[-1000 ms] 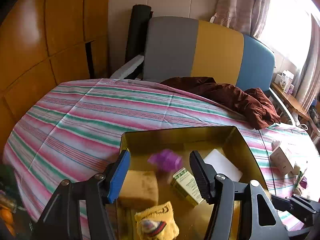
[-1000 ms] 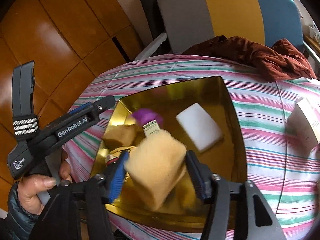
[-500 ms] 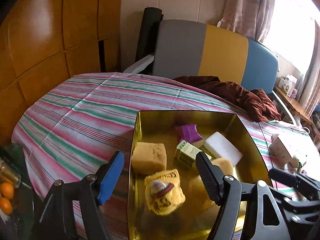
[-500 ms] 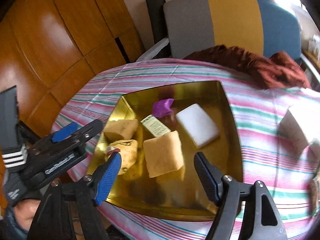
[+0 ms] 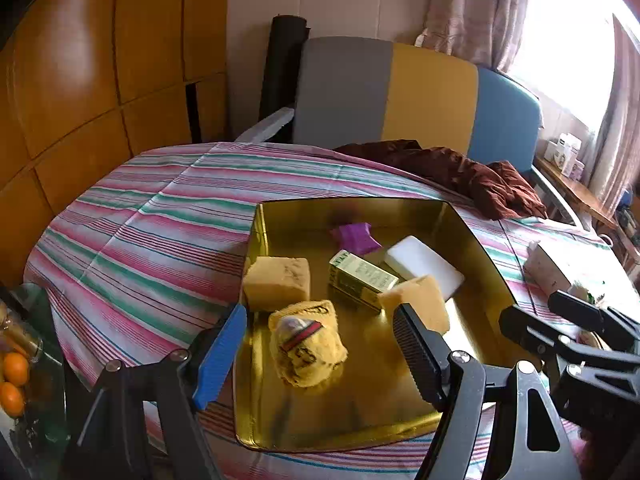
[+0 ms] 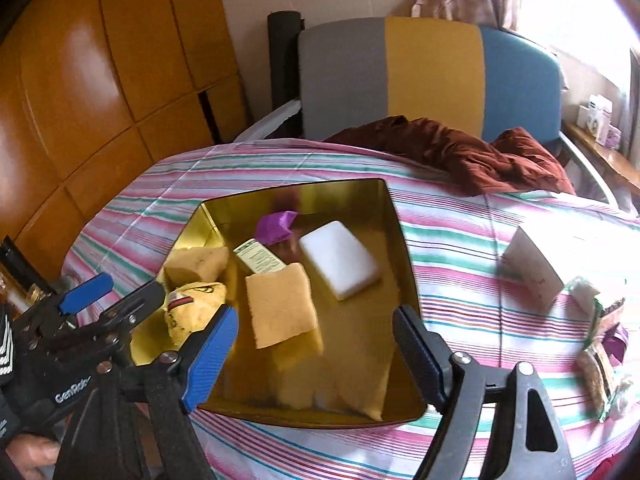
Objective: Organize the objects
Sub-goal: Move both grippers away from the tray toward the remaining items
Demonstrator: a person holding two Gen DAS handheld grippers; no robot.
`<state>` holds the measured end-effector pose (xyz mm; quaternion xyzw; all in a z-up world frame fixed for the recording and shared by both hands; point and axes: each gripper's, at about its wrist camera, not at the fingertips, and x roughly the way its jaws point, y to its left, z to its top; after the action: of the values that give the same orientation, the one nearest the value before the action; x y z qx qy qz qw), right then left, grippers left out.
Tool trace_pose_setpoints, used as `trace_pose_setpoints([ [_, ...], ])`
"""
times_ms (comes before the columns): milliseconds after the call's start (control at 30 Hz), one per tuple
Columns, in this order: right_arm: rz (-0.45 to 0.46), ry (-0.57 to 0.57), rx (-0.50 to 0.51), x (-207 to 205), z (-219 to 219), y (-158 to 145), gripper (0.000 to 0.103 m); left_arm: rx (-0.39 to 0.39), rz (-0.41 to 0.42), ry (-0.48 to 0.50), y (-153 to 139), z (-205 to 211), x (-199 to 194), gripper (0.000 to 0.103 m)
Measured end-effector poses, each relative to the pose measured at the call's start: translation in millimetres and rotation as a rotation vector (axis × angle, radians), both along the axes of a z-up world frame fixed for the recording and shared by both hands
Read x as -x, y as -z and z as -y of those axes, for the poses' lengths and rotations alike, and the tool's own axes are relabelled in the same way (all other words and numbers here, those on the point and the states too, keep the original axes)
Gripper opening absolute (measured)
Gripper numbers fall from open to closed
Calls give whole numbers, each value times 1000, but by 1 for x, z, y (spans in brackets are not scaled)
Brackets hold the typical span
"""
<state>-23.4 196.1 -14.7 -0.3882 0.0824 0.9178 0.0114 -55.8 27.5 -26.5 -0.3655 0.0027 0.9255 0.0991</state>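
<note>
We have just been opening both claws, left claw point(image 5: 320, 356) and right claw point(image 6: 316, 356), wide and empty; the sponge point(image 6: 280, 304) lies released in the gold tray point(image 6: 404, 240). Next we reach for the white box point(image 6: 536, 268) on the table point(image 6: 460, 248).

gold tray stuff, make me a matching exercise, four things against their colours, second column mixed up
Things:
1. foam block
2. crumpled wrapper
3. small carton
4. sponge nearest the right gripper

Colours:
A. green and white
B. tan yellow
C. white
D. purple

Pairs: 1-C, 2-D, 3-A, 4-B. All lie in the gold tray.
</note>
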Motion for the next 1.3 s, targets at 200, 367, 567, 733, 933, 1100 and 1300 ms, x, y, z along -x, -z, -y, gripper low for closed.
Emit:
trace_pose_setpoints([
  [200,8,34,9,-7,-16,3,85,5,4,32,0,-9,-4,76],
  [367,19,57,3,-12,-26,5,85,11,9,60,1,-17,-6,76],
  [567,28,86,-5,-19,-39,6,85,15,12,89,0,-26,-9,76],
  [733,43,116,-6,-26,-55,7,85,15,7,129,-4,-37,-11,76],
  [933,79,175,1,-38,-84,13,85,13,12,199,-6,-57,-15,77],
  [1100,102,234,49,-53,-120,15,85,16,17,269,-8,-79,-20,77],
  [1300,111,348,104,-84,-179,5,85,22,10,362,-14,-109,-26,77],
])
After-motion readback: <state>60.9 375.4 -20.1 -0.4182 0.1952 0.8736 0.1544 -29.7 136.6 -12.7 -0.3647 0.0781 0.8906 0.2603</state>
